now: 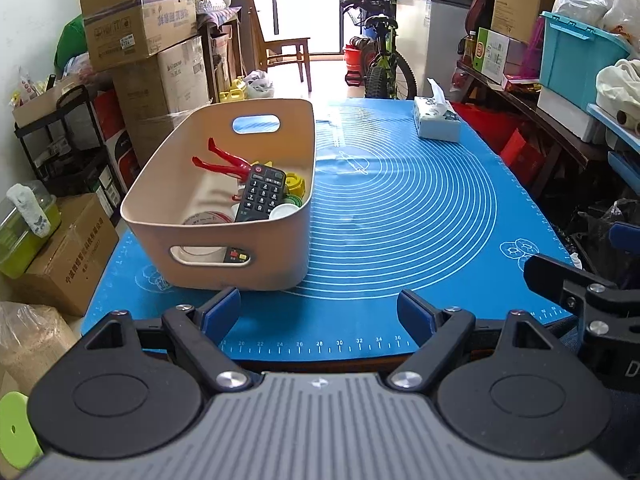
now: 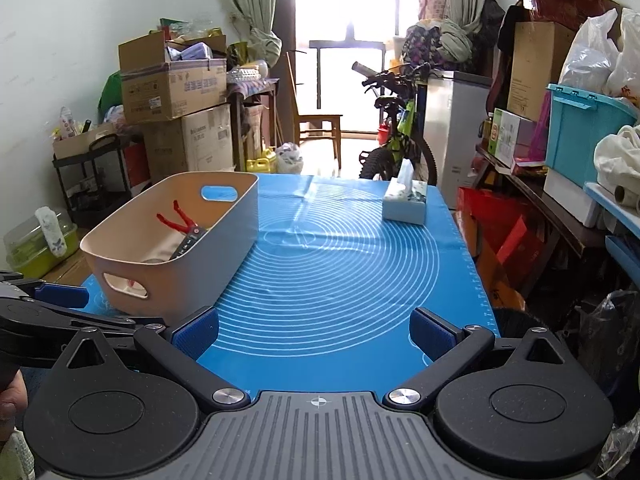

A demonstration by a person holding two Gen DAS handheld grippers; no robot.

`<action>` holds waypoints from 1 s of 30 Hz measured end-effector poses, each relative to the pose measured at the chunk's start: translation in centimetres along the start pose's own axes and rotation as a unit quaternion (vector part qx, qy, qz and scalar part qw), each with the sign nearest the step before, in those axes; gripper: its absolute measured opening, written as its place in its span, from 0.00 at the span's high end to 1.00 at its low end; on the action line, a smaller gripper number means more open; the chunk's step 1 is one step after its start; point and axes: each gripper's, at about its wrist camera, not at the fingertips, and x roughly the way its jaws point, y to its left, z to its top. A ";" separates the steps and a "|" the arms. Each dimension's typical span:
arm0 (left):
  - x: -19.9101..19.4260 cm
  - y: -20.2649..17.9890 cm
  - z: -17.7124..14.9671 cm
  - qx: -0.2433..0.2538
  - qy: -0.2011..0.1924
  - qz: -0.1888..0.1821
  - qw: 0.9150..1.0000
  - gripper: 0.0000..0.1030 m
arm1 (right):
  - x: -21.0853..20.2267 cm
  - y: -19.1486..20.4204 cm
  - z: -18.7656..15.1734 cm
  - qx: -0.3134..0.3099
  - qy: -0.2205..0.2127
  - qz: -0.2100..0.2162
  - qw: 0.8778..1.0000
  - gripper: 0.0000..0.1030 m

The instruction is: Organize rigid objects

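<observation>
Bin [image 1: 224, 256] centre-left holds remote [image 1: 262, 196], clip [image 1: 224, 162] — sorted; left gripper [image 1: 320, 312], right gripper [image 2: 316, 330] both spread, empty.

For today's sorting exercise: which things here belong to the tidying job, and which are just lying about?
Part of the job:
beige bin
red clip
black remote
yellow and green caps
left tool, open
right tool, open

Just lying about:
tissue box
blue mat
bicycle
cardboard boxes
</observation>
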 end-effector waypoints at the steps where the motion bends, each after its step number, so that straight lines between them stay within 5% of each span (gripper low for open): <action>1: 0.0 0.0 -0.1 -0.001 0.001 -0.001 1.000 0.17 | -0.1 0.0 0.0 -0.001 -0.002 0.001 1.000 0.02; 30: 0.1 -0.2 -0.3 0.001 0.007 -0.005 1.000 0.17 | -0.2 0.1 -0.6 -0.008 0.001 0.002 1.000 0.02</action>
